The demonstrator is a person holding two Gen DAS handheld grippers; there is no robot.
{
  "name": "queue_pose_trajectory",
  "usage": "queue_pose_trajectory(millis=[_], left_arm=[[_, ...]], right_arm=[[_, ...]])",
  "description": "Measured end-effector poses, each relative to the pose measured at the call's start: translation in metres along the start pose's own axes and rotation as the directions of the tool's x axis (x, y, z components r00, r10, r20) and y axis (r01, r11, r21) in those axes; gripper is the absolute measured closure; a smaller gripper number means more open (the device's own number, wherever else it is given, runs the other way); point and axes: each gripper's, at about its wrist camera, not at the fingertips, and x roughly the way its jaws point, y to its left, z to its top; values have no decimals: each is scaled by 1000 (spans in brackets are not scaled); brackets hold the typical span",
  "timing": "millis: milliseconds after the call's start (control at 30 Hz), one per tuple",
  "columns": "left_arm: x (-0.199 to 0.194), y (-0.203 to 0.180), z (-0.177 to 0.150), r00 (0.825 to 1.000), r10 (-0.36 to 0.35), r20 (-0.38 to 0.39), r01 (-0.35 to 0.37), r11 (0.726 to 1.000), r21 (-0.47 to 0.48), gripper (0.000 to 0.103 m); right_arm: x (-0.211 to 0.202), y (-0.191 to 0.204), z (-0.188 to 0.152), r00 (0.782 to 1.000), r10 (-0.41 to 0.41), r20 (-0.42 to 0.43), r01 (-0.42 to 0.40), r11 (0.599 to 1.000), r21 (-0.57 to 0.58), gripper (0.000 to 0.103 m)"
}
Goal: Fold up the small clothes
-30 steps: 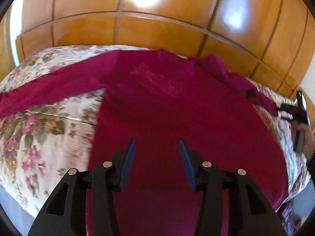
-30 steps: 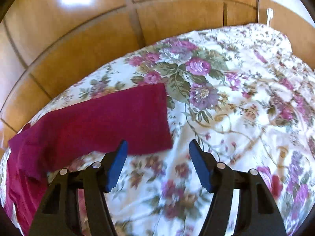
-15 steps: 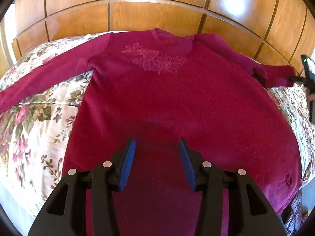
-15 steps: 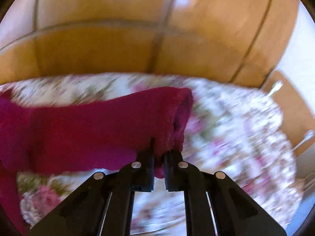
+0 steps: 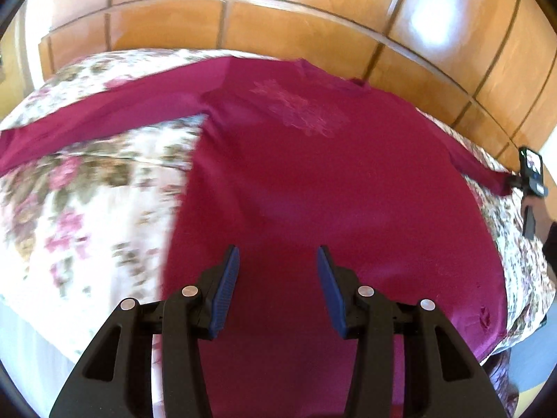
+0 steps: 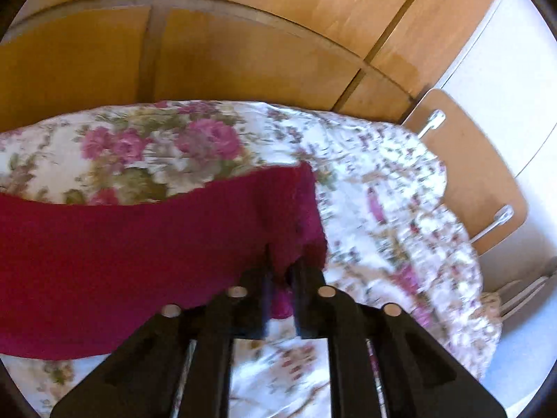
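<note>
A dark red long-sleeved top (image 5: 313, 181) lies face up on a floral bedspread (image 5: 87, 216), with a stitched flower motif (image 5: 296, 111) on the chest. Its left sleeve (image 5: 104, 118) stretches out to the left. My left gripper (image 5: 277, 271) is open and empty, hovering above the lower body of the top. My right gripper (image 6: 282, 278) is shut on the cuff of the right sleeve (image 6: 146, 244) and holds it above the bedspread (image 6: 383, 209). The right gripper also shows at the right edge of the left wrist view (image 5: 515, 181), at the sleeve's end.
A glossy wooden headboard wall (image 5: 278, 24) runs behind the bed. A light wooden chair back (image 6: 470, 177) with metal fittings stands right of the bed. The bed's near edge (image 5: 41, 324) drops off at lower left.
My right gripper closed on the right sleeve cuff and has pulled the sleeve outward to the right, straightening it. My left gripper stayed open and swung slightly over the top's body.
</note>
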Motion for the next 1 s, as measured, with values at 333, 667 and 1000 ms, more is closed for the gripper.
queue_pose_trajectory(millis=[333, 667, 1000], left_arm=[[-31, 63, -38, 999, 45, -10, -46, 986, -159, 36], [-19, 60, -54, 999, -26, -48, 18, 988, -151, 59], [-21, 58, -52, 996, -69, -52, 61, 988, -139, 94]], right_arm=[[-131, 52, -107, 802, 587, -110, -597, 791, -134, 39], [-196, 102, -230, 582, 735, -349, -806, 577, -129, 79], [-222, 115, -239, 664, 687, -294, -748, 602, -280, 95]])
